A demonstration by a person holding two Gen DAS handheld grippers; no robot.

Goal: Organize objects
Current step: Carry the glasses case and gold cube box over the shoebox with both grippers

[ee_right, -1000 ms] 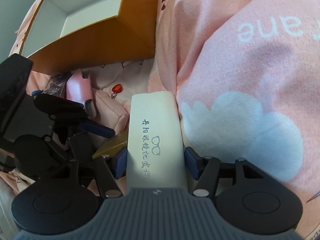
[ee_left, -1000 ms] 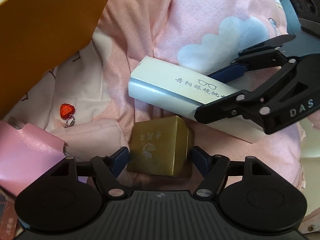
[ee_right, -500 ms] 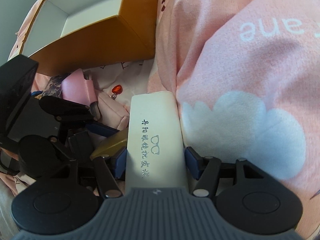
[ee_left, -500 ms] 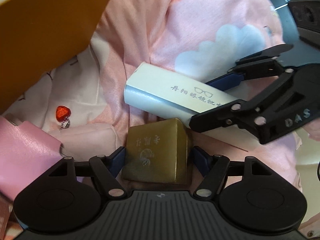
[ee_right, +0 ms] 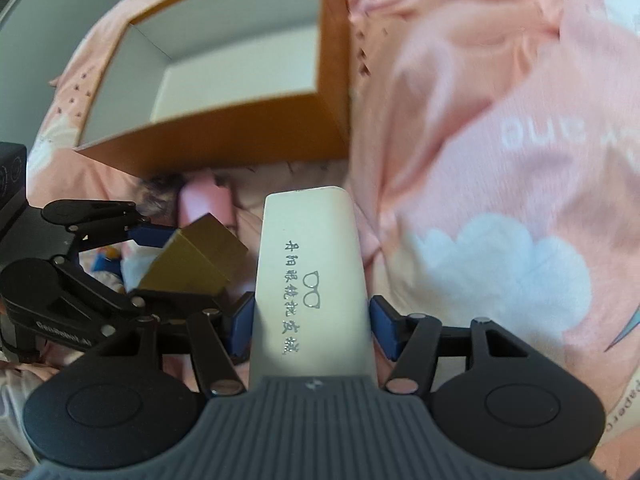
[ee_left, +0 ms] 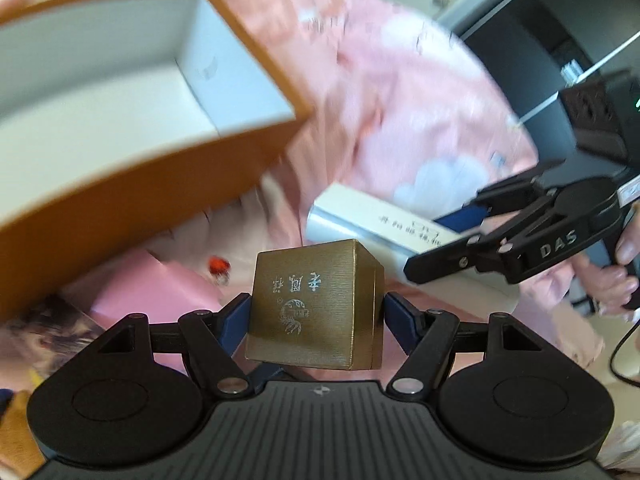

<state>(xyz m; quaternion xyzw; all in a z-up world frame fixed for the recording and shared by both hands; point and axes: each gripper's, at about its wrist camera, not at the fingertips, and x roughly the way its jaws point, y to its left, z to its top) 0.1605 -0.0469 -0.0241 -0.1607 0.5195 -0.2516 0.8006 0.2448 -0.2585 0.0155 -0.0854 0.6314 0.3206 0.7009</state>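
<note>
My left gripper (ee_left: 318,316) clamps the gold box (ee_left: 316,304), right gripper (ee_right: 312,322) the white glasses case (ee_right: 310,276); the far orange box (ee_right: 332,92) is empty.

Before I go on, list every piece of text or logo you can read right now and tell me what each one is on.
"DAS": on the right gripper.
"GenRobot.AI": probably, small, on the left gripper.
"one": reversed white letters on the pink blanket.
"Paper": partial, at the blanket's edge.
Chinese characters plus a glasses outline: on the white case, too stylised to transcribe.
Characters and an emblem: on the gold box, not legible.
</note>
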